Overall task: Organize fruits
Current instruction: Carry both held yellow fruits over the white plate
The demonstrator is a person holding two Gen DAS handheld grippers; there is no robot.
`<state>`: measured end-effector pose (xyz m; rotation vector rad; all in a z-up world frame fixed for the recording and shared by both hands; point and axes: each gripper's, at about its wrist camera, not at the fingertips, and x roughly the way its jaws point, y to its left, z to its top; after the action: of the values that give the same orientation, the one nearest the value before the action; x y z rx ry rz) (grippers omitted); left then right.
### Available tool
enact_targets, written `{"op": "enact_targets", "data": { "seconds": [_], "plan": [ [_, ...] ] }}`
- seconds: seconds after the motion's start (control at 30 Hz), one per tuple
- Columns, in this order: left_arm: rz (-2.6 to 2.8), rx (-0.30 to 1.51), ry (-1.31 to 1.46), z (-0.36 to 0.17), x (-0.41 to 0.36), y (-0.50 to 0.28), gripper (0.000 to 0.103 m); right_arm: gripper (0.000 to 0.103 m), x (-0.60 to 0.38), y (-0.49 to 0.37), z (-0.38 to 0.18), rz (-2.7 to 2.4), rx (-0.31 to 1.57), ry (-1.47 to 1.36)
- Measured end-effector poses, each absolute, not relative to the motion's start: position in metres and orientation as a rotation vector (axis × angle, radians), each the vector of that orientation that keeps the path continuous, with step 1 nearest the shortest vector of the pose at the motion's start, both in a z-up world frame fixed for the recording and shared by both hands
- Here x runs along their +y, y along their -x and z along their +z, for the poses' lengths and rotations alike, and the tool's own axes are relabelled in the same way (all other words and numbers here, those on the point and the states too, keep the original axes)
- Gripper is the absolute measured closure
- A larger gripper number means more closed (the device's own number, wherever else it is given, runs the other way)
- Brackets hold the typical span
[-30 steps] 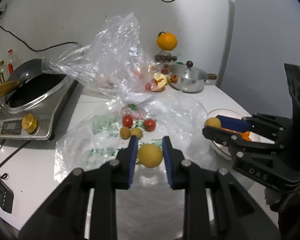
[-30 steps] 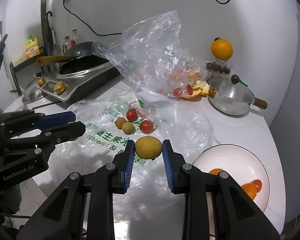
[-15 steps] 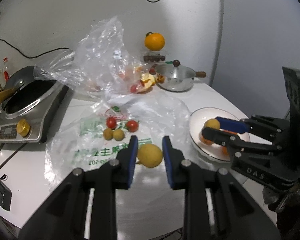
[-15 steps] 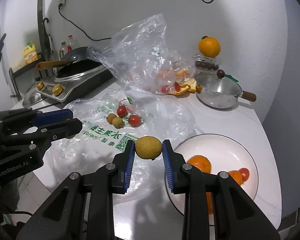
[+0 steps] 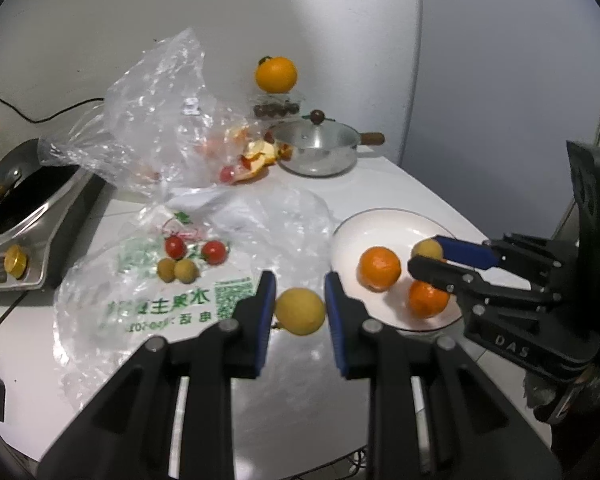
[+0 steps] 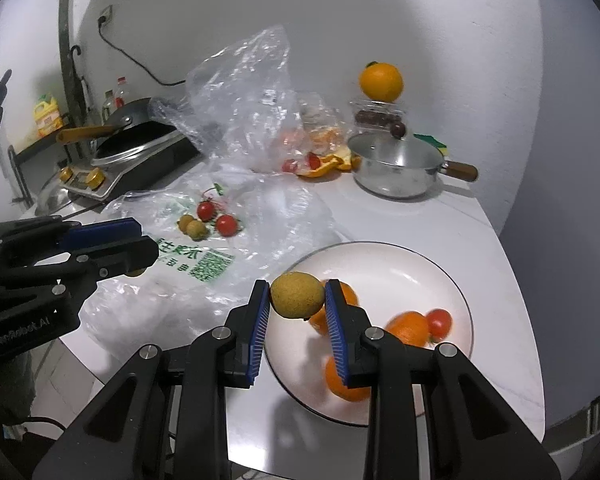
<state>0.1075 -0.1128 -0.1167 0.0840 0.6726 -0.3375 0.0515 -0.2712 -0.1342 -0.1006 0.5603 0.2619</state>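
My left gripper (image 5: pixel 300 293) is shut on a round yellow fruit (image 5: pixel 300 312), held above the printed plastic bag (image 5: pixel 160 304) just left of the white plate (image 5: pixel 384 216). My right gripper (image 6: pixel 296 289) is shut on a yellow-brown fruit (image 6: pixel 297 295) over the left edge of the plate (image 6: pixel 420 258). Oranges (image 6: pixel 408 326) and a cherry tomato (image 6: pixel 439 319) lie on the plate. Two tomatoes (image 6: pixel 226 225) and two small yellow fruits (image 6: pixel 196 229) rest on the bag. Each gripper shows in the other's view: the right one (image 5: pixel 426 254), the left one (image 6: pixel 146 240).
A lidded steel pot (image 6: pixel 396 168) stands at the back right, with an orange (image 6: pixel 381 81) on a clear box behind it. A crumpled clear bag (image 6: pixel 240 112) with peel sits mid-back. An induction cooker with a wok (image 5: pixel 24 216) is at the left. The table edge runs close in front.
Both grippers have carried their fruits to the right. The plate has come fully into both views, and the right gripper's fruit now hangs over its left edge.
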Motion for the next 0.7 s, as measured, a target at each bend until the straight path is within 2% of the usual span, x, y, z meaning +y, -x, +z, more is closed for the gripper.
{"op": "enact_targets", "data": {
  "seconds": [0.7],
  "plan": [
    [-0.419,0.736,-0.126,-0.141,-0.183,-0.117,0.077,0.073,-0.337,-0.042,-0.153,0.225,0.583,0.044]
  ]
}}
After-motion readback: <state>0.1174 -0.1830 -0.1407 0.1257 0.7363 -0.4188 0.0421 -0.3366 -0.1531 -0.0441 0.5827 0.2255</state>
